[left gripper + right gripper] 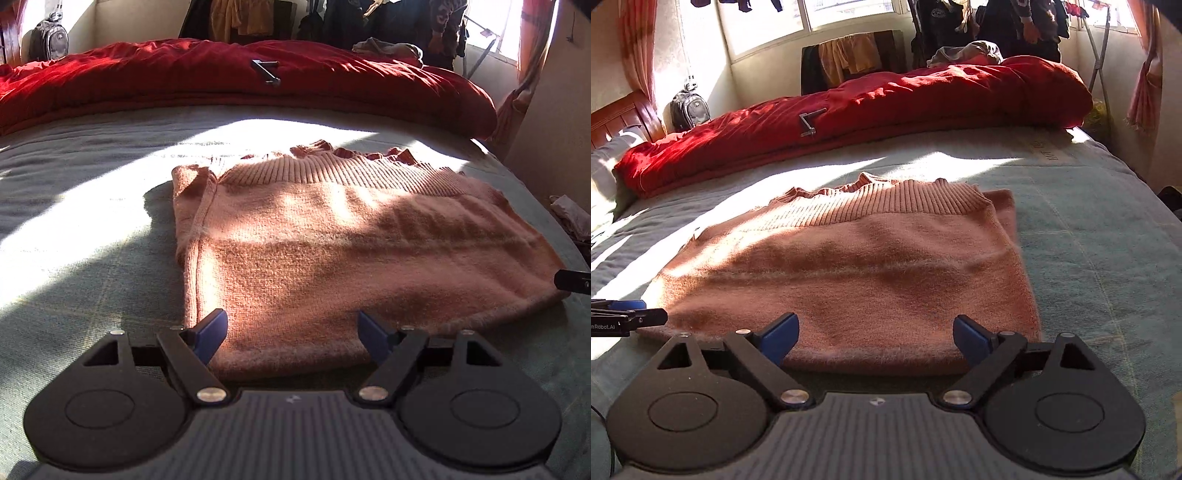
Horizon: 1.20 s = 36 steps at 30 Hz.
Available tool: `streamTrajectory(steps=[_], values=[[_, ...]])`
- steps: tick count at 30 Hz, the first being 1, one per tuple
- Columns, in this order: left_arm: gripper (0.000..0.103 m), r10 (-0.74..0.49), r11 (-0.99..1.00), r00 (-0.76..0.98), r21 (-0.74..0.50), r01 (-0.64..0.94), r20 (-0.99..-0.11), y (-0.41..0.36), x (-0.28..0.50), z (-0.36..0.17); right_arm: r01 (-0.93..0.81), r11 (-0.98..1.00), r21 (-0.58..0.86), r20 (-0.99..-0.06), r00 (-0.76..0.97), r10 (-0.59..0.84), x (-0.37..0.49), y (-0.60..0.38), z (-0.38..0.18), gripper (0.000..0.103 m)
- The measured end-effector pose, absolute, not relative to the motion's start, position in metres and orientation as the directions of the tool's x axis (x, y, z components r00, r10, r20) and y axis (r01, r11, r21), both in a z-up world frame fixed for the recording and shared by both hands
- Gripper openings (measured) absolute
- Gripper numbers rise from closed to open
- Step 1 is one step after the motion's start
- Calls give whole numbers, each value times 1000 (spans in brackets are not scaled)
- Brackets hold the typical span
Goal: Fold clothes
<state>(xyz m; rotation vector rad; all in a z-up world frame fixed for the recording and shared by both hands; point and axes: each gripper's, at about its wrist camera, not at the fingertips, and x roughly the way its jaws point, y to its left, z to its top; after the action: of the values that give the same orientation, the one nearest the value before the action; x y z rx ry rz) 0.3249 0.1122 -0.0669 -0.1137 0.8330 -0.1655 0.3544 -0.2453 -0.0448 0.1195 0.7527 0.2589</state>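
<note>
A: Pink knit, folded into a neat block: the sweater (332, 251) lies flat mid-bed on the grey-green bedspread (92, 258), ribbed band at twelve o'clock.

B: Left gripper (293, 334) hovers over its near edge at six o'clock, blue fingers (212, 334) spread wide, nothing pinched.

A: Same for the right gripper (875, 338), jaws gaping, fingertips above the near hem (pads not pressing the wool).

B: Red duvet (886, 110) bunched along twelve o'clock, a backpack (689, 110) at ten.
</note>
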Motion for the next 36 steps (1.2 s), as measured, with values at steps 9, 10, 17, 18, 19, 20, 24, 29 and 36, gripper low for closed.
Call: streamTrajectory(steps=[9, 10, 17, 18, 19, 20, 24, 29, 36], values=[[81, -220, 973, 668, -206, 101, -711, 117, 315, -71, -86, 946, 313, -698, 655, 290, 359, -268, -73, 96], [81, -220, 973, 669, -208, 99, -710, 116, 315, -70, -84, 945, 317, -692, 661, 291, 357, -269, -71, 96], [86, -231, 971, 667, -216, 106, -708, 115, 314, -74, -95, 942, 322, -633, 718, 289, 365, -273, -56, 101], [86, -233, 970, 668, -219, 106, -707, 115, 313, -74, -83, 942, 326, -640, 714, 284, 367, -275, -59, 101], [88, -236, 969, 668, -223, 108, -706, 115, 313, -75, -66, 942, 330, -650, 708, 278, 370, -277, -64, 101], [89, -242, 968, 666, -226, 112, -706, 116, 313, -75, -50, 941, 335, -660, 701, 272, 372, -279, -70, 101], [97, -262, 964, 654, -223, 144, -710, 112, 313, -77, -38, 935, 352, -668, 690, 280, 374, -283, -82, 103], [102, -271, 961, 651, -239, 140, -709, 111, 313, -79, -89, 943, 320, -674, 679, 292, 372, -280, -87, 103], [102, -258, 964, 671, -228, 136, -695, 110, 309, -77, -120, 954, 274, -678, 680, 280, 371, -273, -90, 103]])
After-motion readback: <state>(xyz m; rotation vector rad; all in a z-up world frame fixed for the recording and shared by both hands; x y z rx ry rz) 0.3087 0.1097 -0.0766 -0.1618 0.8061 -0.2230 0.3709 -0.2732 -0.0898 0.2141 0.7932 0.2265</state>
